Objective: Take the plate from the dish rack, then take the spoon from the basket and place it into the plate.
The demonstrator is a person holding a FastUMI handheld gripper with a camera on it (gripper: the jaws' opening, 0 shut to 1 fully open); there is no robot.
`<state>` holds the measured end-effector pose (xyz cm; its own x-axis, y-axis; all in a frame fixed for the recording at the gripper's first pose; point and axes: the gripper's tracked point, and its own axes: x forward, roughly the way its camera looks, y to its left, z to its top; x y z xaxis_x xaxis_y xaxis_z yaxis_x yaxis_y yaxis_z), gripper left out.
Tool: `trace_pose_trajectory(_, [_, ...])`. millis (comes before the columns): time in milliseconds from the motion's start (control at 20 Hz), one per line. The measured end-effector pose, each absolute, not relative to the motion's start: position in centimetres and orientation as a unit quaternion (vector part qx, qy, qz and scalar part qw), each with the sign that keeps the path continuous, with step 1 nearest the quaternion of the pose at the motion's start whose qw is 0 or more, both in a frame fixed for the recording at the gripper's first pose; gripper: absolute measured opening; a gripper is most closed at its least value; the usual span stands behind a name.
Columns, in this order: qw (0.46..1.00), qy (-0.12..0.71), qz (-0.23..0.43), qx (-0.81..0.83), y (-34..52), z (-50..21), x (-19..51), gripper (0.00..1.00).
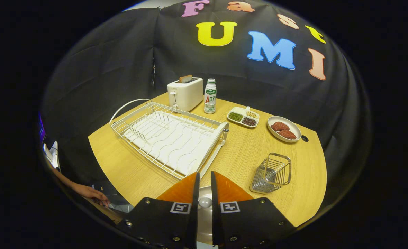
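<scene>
Spoon [205,202] on plate [204,221] btwn tool [204,181] fingers

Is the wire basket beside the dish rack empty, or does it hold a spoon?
Empty: through the wire basket only table and its own base show. The hand-held gripper fingers are near-closed.

White toaster [185,94] holding toast, bottle [210,96] beside it, sectioned tray [243,117] of beans, bowl [283,129] of patties
</scene>
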<state>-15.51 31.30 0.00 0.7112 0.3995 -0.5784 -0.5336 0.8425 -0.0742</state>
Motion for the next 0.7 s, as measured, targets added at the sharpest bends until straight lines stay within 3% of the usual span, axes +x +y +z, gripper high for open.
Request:
trace_pose_trajectory(50, [0.919,0.28,0.251,-0.119,31.0,0.2,-15.4,0.17])
trace_pose_trajectory(150, [0.922,0.272,0.248,-0.12,30.4,0.6,-15.1,0.28])
trace_pose_trajectory(400, [0.945,0.213,0.225,-0.103,28.1,4.8,-13.6,0.28])
trace_pose_trajectory(700, [0.98,0.105,0.153,-0.069,22.2,13.7,-12.1,0.28])
